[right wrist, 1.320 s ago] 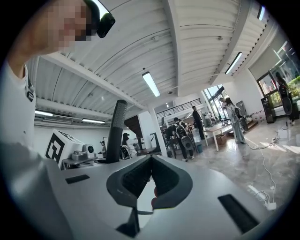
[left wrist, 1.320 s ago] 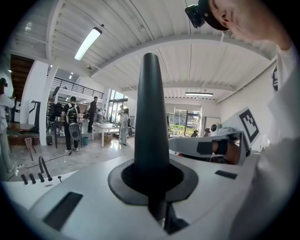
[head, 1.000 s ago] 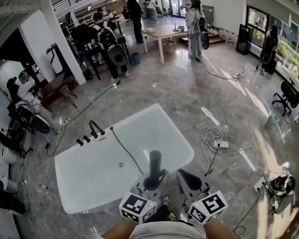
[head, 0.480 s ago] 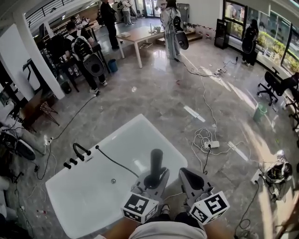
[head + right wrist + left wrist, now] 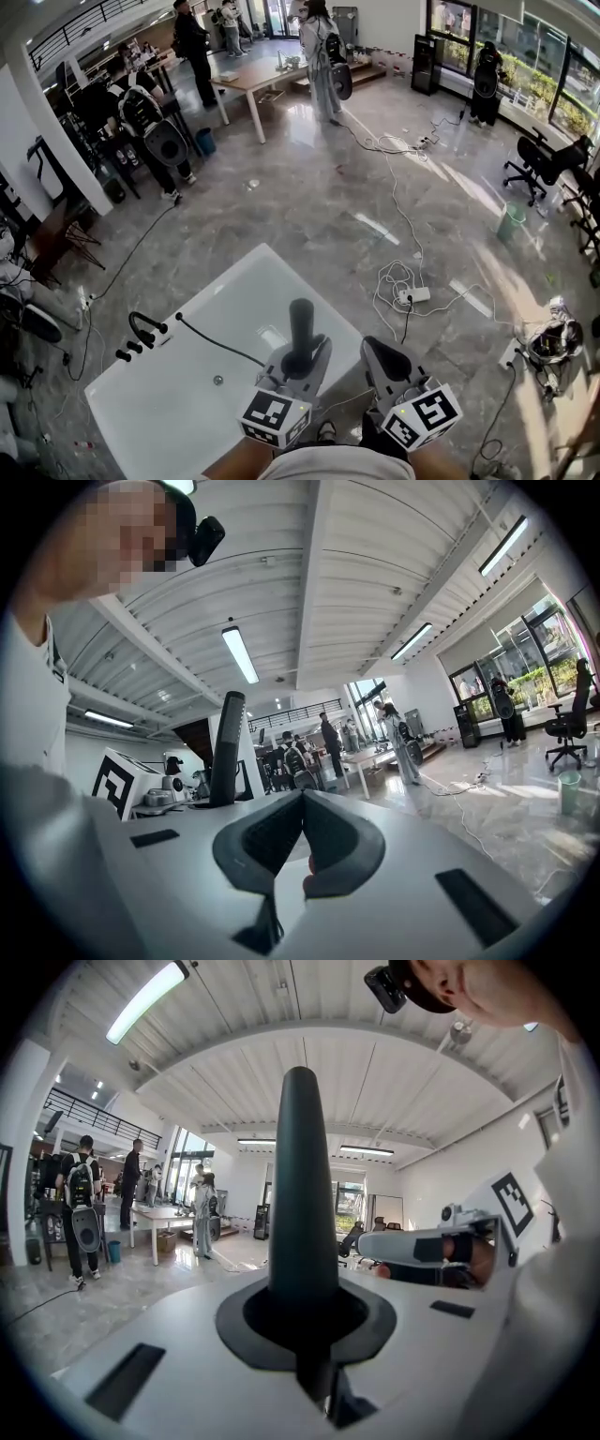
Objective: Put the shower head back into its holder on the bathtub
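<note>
The shower head [image 5: 301, 328], a dark tapered handle, stands upright in the left gripper [image 5: 298, 361]. The tongs are closed on its lower end. In the left gripper view the shower head [image 5: 302, 1194] rises straight out of the dark pads of the left gripper [image 5: 305, 1321]. It is held above the near right part of the bathtub [image 5: 178, 427], close to the person's body.

The right gripper [image 5: 379, 349] sits just to the right of the left one, by the tub's right corner, and points the same way. In the right gripper view the tongs of the right gripper [image 5: 300, 808] are pressed together with nothing between them, and the shower head [image 5: 228, 752] stands to their left.

A dark hose [image 5: 220, 345] runs from near the left gripper across the tub's white inside to its far left rim. A black curved faucet [image 5: 142, 328] with round knobs [image 5: 124, 354] stands on that rim. A small drain [image 5: 217, 380] sits in the tub floor.

The bathtub rests on a glossy grey stone floor [image 5: 309, 216]. To its right lie white cables [image 5: 398, 281] and a power strip [image 5: 414, 294]. Farther off are a wooden table [image 5: 248, 75], several standing people [image 5: 319, 56] and an office chair [image 5: 534, 164] near tall windows [image 5: 511, 66].
</note>
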`<state>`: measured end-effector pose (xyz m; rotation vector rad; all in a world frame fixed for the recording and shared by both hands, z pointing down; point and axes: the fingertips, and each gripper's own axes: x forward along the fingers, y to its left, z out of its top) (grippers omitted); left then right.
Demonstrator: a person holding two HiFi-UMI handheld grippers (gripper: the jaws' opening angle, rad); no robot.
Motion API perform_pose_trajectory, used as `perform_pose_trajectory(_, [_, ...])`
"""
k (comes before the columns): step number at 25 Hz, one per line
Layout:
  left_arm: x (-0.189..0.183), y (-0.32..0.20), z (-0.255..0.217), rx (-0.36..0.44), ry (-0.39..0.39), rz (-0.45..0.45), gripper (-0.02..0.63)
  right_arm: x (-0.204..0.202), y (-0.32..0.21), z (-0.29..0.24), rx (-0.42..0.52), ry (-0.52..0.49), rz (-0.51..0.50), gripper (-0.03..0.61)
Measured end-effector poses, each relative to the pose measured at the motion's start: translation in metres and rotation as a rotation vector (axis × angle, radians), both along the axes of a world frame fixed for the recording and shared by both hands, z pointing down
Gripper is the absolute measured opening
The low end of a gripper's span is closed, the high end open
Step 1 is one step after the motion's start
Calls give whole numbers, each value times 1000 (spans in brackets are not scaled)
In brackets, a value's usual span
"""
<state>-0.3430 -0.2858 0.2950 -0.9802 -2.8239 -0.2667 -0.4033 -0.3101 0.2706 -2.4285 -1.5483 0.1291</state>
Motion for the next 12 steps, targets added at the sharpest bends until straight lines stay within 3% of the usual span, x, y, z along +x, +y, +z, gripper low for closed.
perform_pose_trajectory(12, [-95,76,3,5,20,-131,32,-105,81,4,7,20,-108,14])
